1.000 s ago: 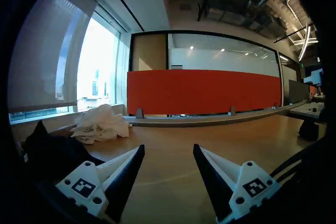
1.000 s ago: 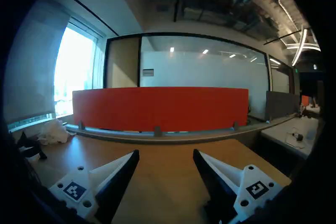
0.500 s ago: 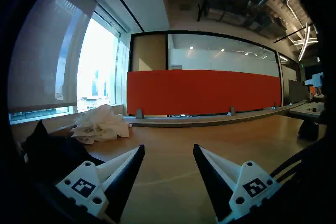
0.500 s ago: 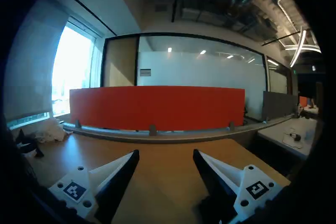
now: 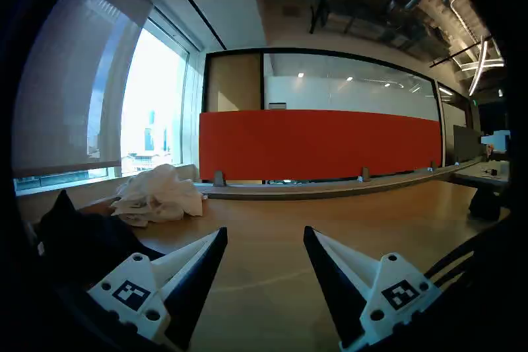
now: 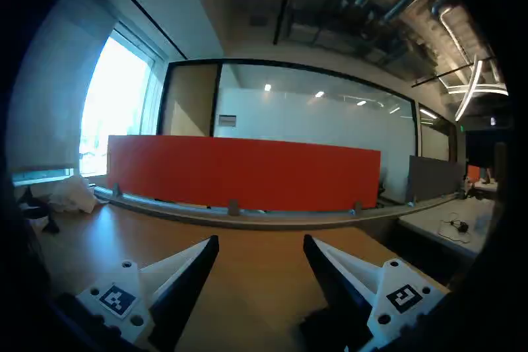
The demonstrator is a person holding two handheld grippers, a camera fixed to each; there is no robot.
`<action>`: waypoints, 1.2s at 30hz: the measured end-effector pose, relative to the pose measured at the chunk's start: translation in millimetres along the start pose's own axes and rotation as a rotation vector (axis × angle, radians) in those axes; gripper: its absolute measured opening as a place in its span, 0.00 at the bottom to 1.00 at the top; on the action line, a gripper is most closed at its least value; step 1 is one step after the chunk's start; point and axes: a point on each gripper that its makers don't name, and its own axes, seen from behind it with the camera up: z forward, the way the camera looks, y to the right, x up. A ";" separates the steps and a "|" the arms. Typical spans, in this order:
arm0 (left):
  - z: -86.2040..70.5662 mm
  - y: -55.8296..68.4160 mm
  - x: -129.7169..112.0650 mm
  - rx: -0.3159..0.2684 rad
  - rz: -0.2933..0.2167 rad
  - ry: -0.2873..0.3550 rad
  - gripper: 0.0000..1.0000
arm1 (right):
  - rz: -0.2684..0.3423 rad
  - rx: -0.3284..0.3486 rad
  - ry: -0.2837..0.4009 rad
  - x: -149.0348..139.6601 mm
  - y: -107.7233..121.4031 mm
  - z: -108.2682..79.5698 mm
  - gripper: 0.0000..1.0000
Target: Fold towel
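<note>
Ahead of our left gripper (image 5: 264, 230) the wooden table (image 5: 277, 266) lies bare as far as the orange divider (image 5: 317, 144), which walls off the far edge. Between the parted fingers and straight forward we have open passage. At the far left the crumpled towel (image 5: 158, 195) sits by the window (image 5: 152, 127). Nearer on the left a dark shape (image 5: 79, 243), perhaps a bag, blocks that side. A small dark object (image 5: 485, 205) stands at the far right, and black cables (image 5: 462, 261) cross the near right. Before our right gripper (image 6: 261, 238) the tabletop runs bare to the divider. On the right a dark gap parts it from a white desk (image 6: 455, 216).
</note>
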 end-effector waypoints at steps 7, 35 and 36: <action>-0.1 0.0 0.0 0.000 0.000 0.000 0.85 | 0.020 0.000 -0.002 -27.6 2.6 -5.1 1.00; 0.2 -0.3 -0.4 0.000 0.000 0.000 0.85 | 0.106 0.027 -0.011 -85.6 5.0 4.1 1.00; 0.2 -0.2 -0.5 0.000 0.000 0.000 0.85 | 0.105 0.028 -0.012 -86.9 4.2 4.0 1.00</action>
